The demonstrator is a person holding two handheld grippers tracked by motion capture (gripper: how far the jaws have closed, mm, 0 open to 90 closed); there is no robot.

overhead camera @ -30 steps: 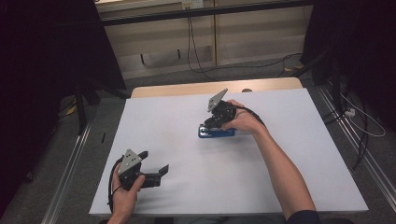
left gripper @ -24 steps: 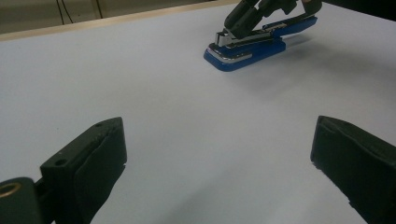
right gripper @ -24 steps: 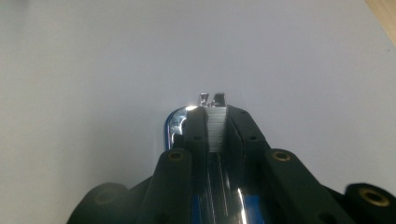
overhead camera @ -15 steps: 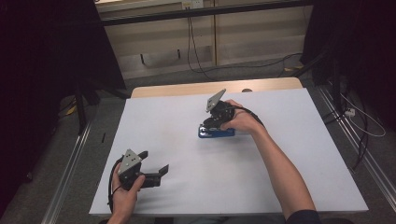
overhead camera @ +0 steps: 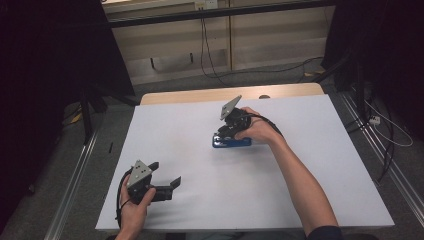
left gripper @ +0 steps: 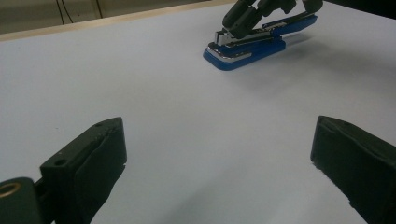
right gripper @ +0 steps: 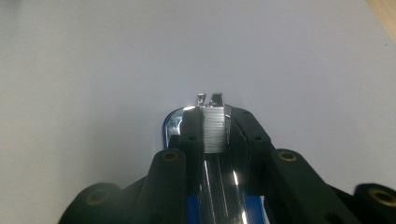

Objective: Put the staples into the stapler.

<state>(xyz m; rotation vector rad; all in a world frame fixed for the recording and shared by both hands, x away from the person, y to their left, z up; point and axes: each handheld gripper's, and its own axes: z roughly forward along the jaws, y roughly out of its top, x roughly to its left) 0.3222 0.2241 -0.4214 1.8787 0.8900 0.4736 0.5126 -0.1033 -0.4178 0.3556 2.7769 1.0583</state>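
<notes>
Blue stapler [overhead camera: 231,142], one, lying on white table [overhead camera: 200,150]; right gripper [overhead camera: 229,131] clasping its metal head, jaws just easing; left gripper [overhead camera: 167,174] gaping, empty.

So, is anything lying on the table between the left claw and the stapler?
No. In the left gripper view, bare white table runs from the open left claw to the blue stapler. The high view shows the same.
</notes>
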